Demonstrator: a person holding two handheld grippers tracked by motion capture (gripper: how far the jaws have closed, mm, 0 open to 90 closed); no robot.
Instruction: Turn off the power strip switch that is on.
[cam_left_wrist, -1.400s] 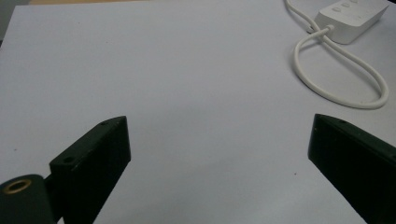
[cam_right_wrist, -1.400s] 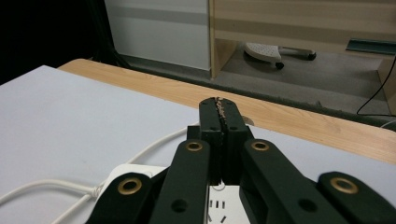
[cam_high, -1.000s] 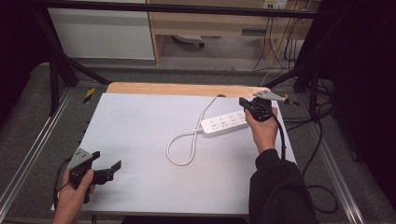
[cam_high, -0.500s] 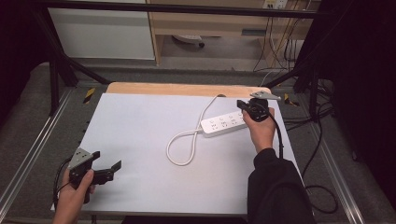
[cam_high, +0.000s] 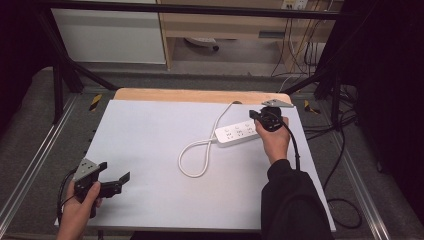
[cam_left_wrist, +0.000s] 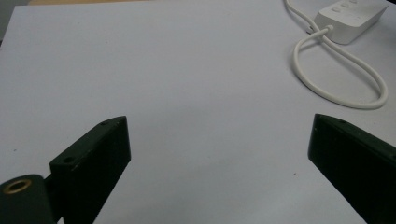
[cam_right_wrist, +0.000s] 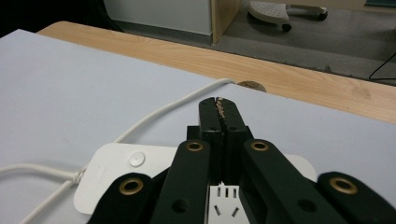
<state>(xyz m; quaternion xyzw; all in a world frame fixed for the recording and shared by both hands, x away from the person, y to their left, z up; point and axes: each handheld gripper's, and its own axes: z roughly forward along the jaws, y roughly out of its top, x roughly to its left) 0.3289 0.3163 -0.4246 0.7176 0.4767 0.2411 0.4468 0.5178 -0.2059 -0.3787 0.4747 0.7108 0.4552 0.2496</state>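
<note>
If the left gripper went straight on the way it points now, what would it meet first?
Probably nothing for a good stretch: ahead of the left gripper, whose jaws stand open, lies bare white table sheet. The looped white cable of the power strip lies farther off toward the right, likely beside that line; depth is unclear.

Your left hand (cam_high: 80, 202) at table's near-left corner, left gripper (cam_high: 116, 182) held level, jaws wide apart, your right forearm in dark sleeve reaching fwd on right side, right gripper (cam_high: 256, 116) near far-right edge, jaws pressed together, nothing between.
</note>
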